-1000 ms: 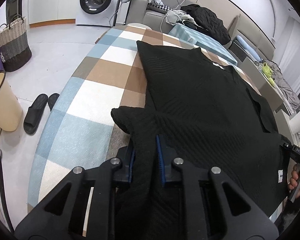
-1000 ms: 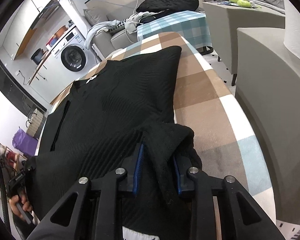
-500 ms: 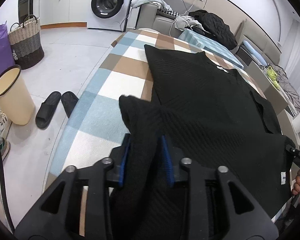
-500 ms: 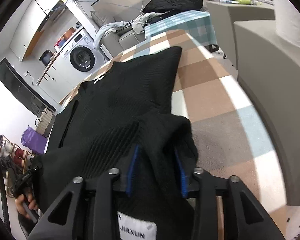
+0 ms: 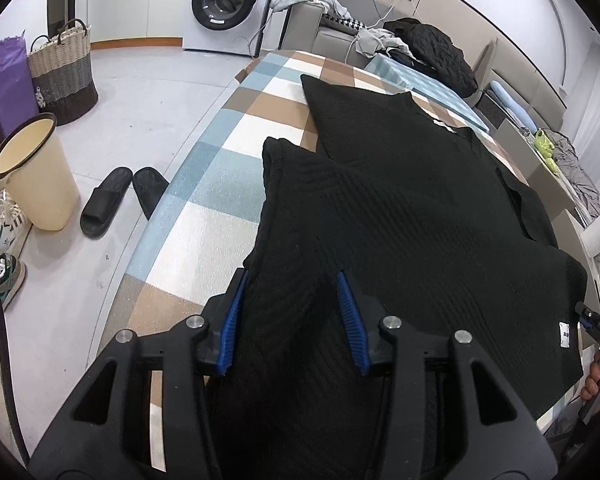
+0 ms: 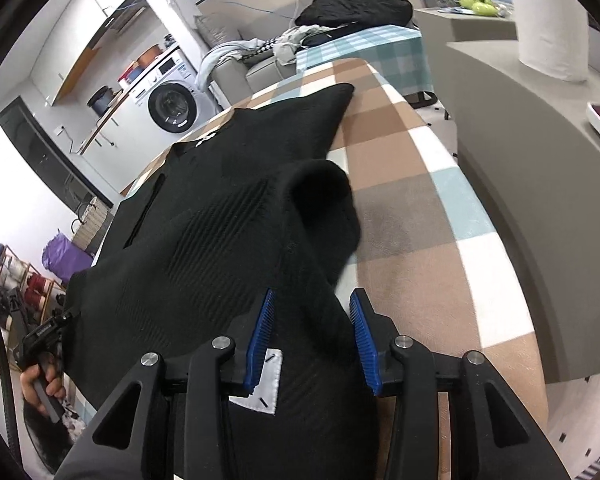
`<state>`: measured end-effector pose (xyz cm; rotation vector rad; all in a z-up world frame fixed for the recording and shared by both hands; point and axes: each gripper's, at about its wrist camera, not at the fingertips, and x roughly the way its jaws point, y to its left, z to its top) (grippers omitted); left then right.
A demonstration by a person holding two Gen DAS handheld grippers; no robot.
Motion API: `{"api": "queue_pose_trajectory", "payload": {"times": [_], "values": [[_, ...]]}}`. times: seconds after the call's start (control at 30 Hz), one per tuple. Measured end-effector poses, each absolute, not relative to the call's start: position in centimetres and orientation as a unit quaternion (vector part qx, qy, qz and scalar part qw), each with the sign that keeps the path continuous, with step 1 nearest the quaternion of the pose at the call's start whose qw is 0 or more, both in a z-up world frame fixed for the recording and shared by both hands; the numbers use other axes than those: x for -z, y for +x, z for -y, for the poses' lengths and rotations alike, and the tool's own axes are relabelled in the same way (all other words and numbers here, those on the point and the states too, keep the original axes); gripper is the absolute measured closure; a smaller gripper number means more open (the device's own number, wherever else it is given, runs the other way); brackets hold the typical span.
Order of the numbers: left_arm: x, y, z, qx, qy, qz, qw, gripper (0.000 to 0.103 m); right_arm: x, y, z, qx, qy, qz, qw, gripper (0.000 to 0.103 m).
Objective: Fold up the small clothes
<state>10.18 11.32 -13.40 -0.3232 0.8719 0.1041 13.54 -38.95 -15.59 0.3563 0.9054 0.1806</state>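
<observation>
fig.: black knit sweater (image 5: 420,208) on checked table (image 5: 220,184). left gripper (image 5: 292,316) closing slightly, right gripper (image 6: 312,336) part-open; both wider vs 1 s ago, hem loose between pads, fold being released.

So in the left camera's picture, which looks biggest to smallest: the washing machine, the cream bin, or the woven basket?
1. Washing machine, though it stands farthest away.
2. Cream bin and woven basket look much alike; the bin sits nearer the camera, so no ranking between them.

A washing machine (image 5: 224,2), wicker basket (image 5: 62,74), cream bin (image 5: 36,172) and black slippers (image 5: 120,200) stand around.
</observation>
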Motion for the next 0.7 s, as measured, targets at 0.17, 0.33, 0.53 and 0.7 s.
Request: {"api": "queue_pose_trajectory", "payload": {"times": [0.17,0.33,0.53,0.7], "values": [[12.4,9.2,-11.5,-0.049,-0.165,-0.399,0.901,0.099,15.0,13.4,37.8,-0.089,0.142,-0.419,0.892,0.097],[10.1,8.7,-12.0,-0.044,-0.182,-0.370,0.910,0.100,12.3,12.2,38.9,-0.093,0.164,-0.353,0.917,0.098],[7.7,11.0,-12.5,-0.038,-0.179,-0.345,0.921,0.101,9.3,13.9,39.0,-0.084,0.172,-0.302,0.934,0.099],[7.7,14.9,-12.8,-0.045,-0.174,-0.345,0.921,0.101,9.3,18.0,38.0,-0.054,0.166,-0.308,0.935,0.099]]}}
